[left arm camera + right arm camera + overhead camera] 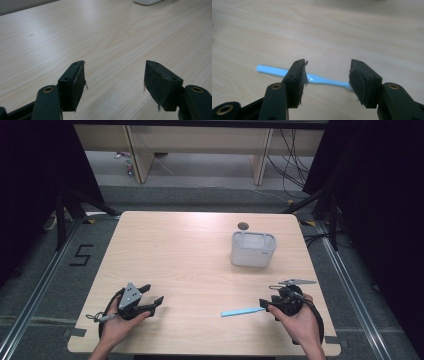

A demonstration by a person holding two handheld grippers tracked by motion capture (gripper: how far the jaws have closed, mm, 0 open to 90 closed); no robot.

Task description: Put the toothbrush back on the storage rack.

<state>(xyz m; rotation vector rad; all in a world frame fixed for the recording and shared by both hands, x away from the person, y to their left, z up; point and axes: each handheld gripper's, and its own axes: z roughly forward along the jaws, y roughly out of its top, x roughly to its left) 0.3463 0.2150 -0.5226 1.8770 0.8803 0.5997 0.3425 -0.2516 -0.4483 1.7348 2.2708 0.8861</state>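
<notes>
Pale wood grain covers the table (200, 260), which stands on grey flooring between dark curtains. At the near left edge, a hand holds the left tongs (152, 301) low over bare wood, jaws apart with nothing between them; the left gripper view shows their worn pads (78, 82) spread over empty grain. Right of centre, a light blue toothbrush (243, 311) lies flat on the table, its handle pointing left. The right tongs (264, 304) sit at its right end, jaws apart; in the right gripper view the toothbrush (324, 80) runs crosswise behind the two open jaws, not clamped. Farther back on the right stands a white rectangular container (253, 249).
</notes>
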